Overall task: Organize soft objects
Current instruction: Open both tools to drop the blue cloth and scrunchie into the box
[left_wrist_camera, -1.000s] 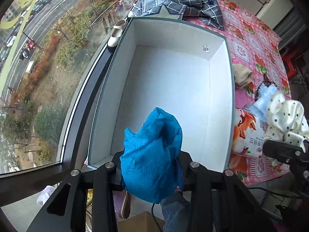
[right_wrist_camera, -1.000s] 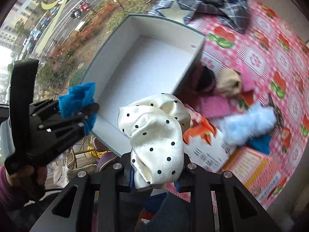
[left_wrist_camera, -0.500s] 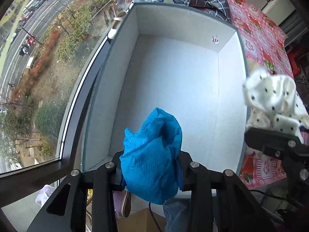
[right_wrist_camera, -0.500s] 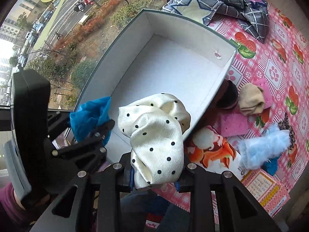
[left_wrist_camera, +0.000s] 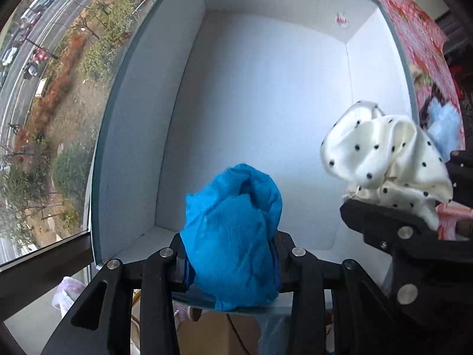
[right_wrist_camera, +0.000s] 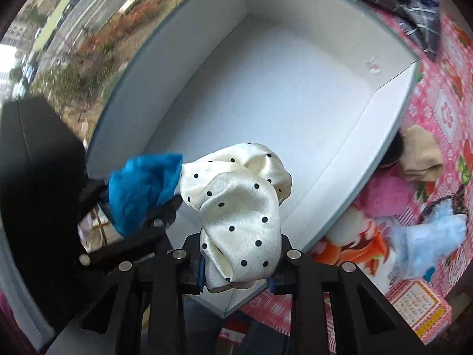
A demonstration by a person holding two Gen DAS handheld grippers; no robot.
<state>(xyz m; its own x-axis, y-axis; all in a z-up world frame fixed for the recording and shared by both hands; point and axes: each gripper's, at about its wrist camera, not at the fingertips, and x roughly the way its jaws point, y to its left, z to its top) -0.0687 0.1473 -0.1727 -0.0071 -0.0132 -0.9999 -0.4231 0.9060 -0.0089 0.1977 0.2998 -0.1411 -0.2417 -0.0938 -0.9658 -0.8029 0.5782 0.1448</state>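
- Tongs first: left gripper [left_wrist_camera: 232,254] pinches a blue cloth [left_wrist_camera: 233,233]; right gripper [right_wrist_camera: 236,261] pinches a cream polka-dot cloth [right_wrist_camera: 239,207].
- Both bundles hang over the near end of the white box [right_wrist_camera: 393,88].
- Box interior looks bare, so nothing seems stowed yet.
- Beside the box, a pink cloth [right_wrist_camera: 387,195], tan cloth [right_wrist_camera: 422,153] and pale blue fluffy piece [right_wrist_camera: 425,242] wait.

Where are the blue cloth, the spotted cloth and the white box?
blue cloth [left_wrist_camera: 233,233], left wrist view, middle of the bundle.
spotted cloth [right_wrist_camera: 239,219], right wrist view, middle of the bundle.
white box [left_wrist_camera: 260,118], left wrist view, bare floor inside.
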